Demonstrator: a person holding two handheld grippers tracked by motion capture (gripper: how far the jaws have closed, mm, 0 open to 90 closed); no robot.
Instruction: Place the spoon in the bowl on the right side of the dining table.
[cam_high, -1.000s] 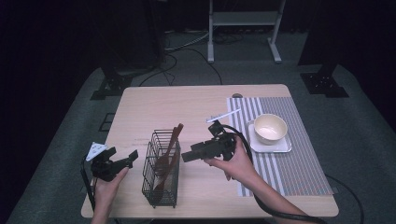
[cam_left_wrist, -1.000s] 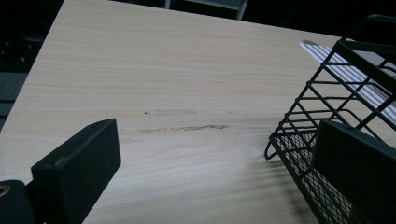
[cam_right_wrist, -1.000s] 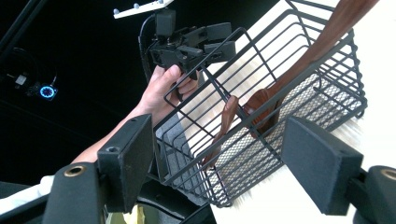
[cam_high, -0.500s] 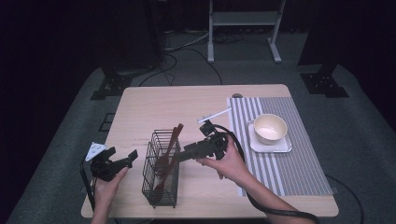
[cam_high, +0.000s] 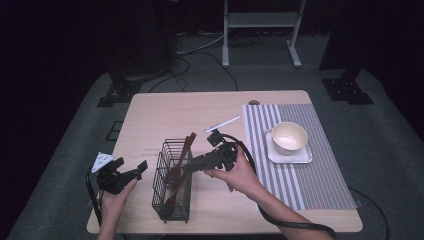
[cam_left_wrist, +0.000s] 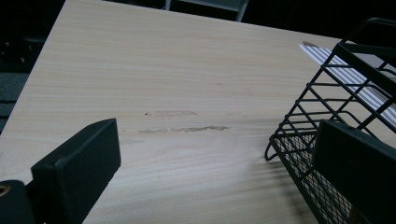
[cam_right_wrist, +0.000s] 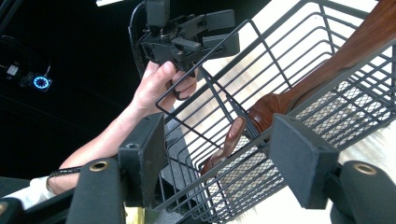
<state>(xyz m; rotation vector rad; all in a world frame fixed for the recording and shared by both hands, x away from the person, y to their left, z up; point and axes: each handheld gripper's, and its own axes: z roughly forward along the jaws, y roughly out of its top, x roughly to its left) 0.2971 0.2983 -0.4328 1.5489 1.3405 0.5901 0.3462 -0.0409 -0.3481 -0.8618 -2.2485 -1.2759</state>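
Wooden spoons (cam_high: 176, 175) are the work in hand: two dark brown utensils are seen lying inside the black wire basket (cam_high: 172, 200), which stands near the front edge of the tabletop (cam_high: 165, 117), left of its middle. The longer handle sticks out past the basket's far rim.

The right gripper (cam_high: 192, 165) is held just beside the basket's right wall, pointed at it, with its jaws standing apart and nothing between them. In the right gripper view the basket's rim wire (cam_right_wrist: 280, 126) is seen crossing the gap between the two pads, and a spoon bowl (cam_right_wrist: 232, 134) lies just behind that wire; no contact with a spoon can be made out. The left gripper (cam_high: 127, 172) is held at the front left corner of the tabletop, just beside the basket's left wall, its jaws likewise apart and empty; in the left gripper view the basket corner (cam_left_wrist: 299, 135) is seen close to the right-hand pad.

Farther out, a white stick-like item (cam_high: 222, 123) lies near the middle of the tabletop. A striped placemat (cam_high: 300, 185) covers the right side, and a cream bowl (cam_high: 289, 137) is set on a small white square plate (cam_high: 305, 157) on it.

As a judgement, the work is at an early stage: both spoons are in the basket, nothing is gripped, and a grasp and lift appear to remain. Whether the spoons are meant for the placemat cannot be told.

No brand, label or legible writing is found.
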